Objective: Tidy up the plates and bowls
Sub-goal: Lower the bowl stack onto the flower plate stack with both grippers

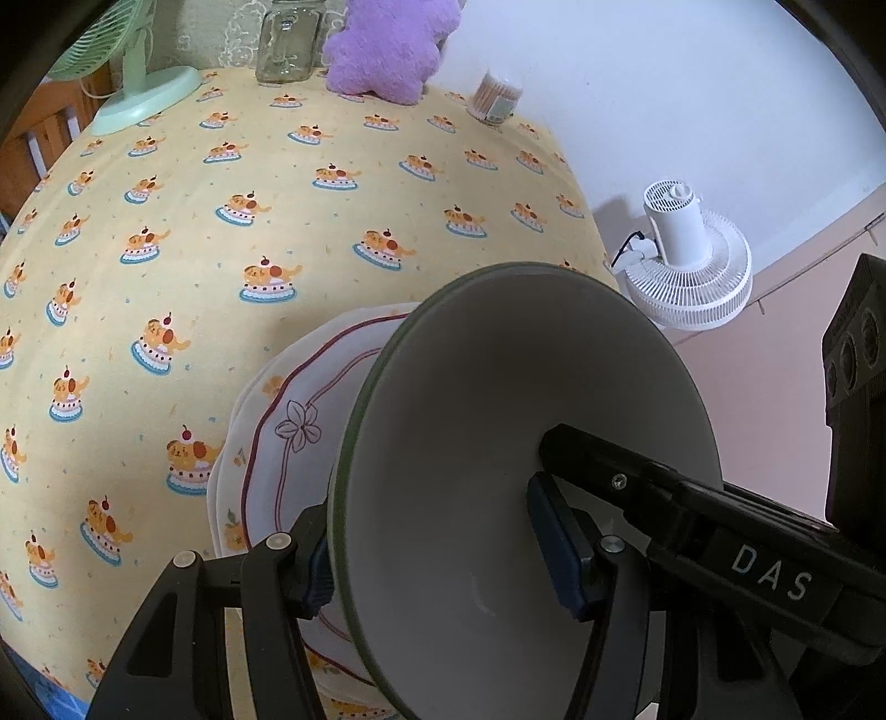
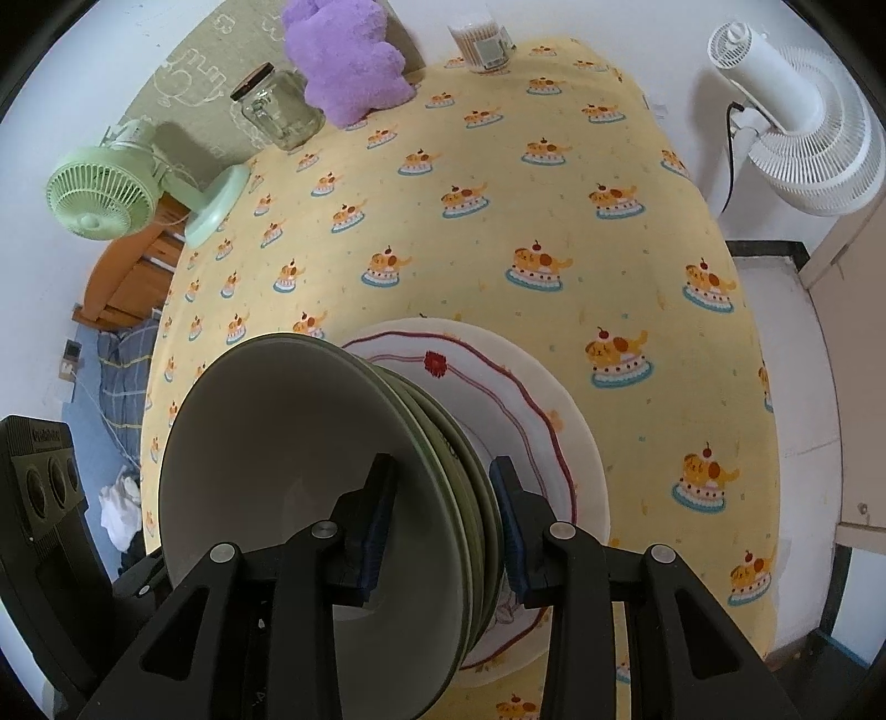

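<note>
A nested stack of several bowls (image 1: 470, 415), pale grey inside with green rims, hangs tilted on edge just above the table. My left gripper (image 1: 437, 562) is shut on its wall, one pad outside and one inside. My right gripper (image 2: 443, 523) is shut on the opposite side of the bowl stack (image 2: 277, 443), and its black arm (image 1: 692, 498) reaches into the top bowl from the right. Under the bowls lies a scalloped white plate with a dark red line (image 1: 293, 421) on a larger white plate (image 2: 576, 421), both partly hidden.
The table wears a yellow cloth (image 1: 332, 232) printed with cakes. Along its far edge stand a green desk fan (image 2: 99, 194), a glass jar (image 2: 282, 111), a purple plush (image 2: 349, 61) and a tub of cotton swabs (image 2: 482, 39). A white fan (image 1: 686, 260) stands beyond the right edge.
</note>
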The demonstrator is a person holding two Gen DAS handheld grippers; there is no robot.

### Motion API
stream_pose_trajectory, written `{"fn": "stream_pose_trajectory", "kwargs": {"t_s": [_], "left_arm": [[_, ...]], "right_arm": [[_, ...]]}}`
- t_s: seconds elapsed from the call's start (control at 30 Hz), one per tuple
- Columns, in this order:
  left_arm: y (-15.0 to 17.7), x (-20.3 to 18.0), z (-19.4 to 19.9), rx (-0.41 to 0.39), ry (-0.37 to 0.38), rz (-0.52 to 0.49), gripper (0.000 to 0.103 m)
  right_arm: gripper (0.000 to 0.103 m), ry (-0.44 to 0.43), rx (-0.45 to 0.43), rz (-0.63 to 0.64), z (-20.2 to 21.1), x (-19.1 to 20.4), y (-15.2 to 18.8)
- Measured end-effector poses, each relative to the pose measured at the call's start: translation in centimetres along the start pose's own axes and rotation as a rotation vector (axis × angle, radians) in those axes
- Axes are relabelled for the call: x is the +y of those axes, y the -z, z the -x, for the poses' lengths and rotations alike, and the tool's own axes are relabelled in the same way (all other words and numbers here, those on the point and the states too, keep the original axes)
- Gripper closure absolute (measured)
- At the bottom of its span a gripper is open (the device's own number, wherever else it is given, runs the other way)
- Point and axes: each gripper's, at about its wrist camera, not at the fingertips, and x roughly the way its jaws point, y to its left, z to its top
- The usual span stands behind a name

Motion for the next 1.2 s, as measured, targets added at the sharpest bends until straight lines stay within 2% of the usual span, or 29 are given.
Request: {"fn": "stream_pose_trajectory", "kwargs": {"t_s": [0.1, 0.2, 0.33, 0.6, 0.67, 0.73, 0.83, 0.93, 1.07, 1.2], "left_arm": [[0.0, 0.3, -0.2, 0.005, 0.004, 0.016, 0.039], [0.2, 0.3, 0.2, -0.019, -0.048, 0.014, 0.039], [0.4, 0.3, 0.7, -0.025, -0.101, 0.008, 0.039], [0.6, 0.9, 3.9, -0.097, -0.144, -0.008, 0.038], [0.6, 0.9, 4.9, -0.127, -0.147, -0.031, 0.038], [0.7, 1.0, 6.3, -0.189, -0.172, -0.052, 0.038], [0.9, 1.4, 8.1, -0.263, -0.221, -0.111, 0.030], [1.5, 2.3, 10.0, -0.334, -0.237, -0.155, 0.026], [2.5, 4.9, 12.5, -0.427, -0.277, -0.161, 0.016], [4.1, 7.7, 14.1, -0.465, -0.278, -0.196, 0.011]], "right_arm": [[0.062, -0.021, -0.012, -0.018, -0.1, -0.4, 0.2], [0.051, -0.003, -0.018, -0.024, -0.2, -0.5, 0.3], [0.051, 0.031, -0.037, -0.016, 0.2, -0.3, 0.7], [0.051, 0.149, -0.159, 0.046, 3.3, 1.1, 1.2], [0.051, 0.167, -0.196, 0.063, 4.1, 1.8, 1.6], [0.051, 0.195, -0.250, 0.120, 5.2, 3.2, 2.3], [0.050, 0.247, -0.319, 0.173, 6.2, 5.5, 3.2], [0.047, 0.256, -0.363, 0.157, 6.8, 7.1, 4.1], [0.043, 0.222, -0.380, 0.106, 6.6, 9.0, 5.5], [0.041, 0.236, -0.429, 0.076, 6.1, 11.4, 7.9]]}}
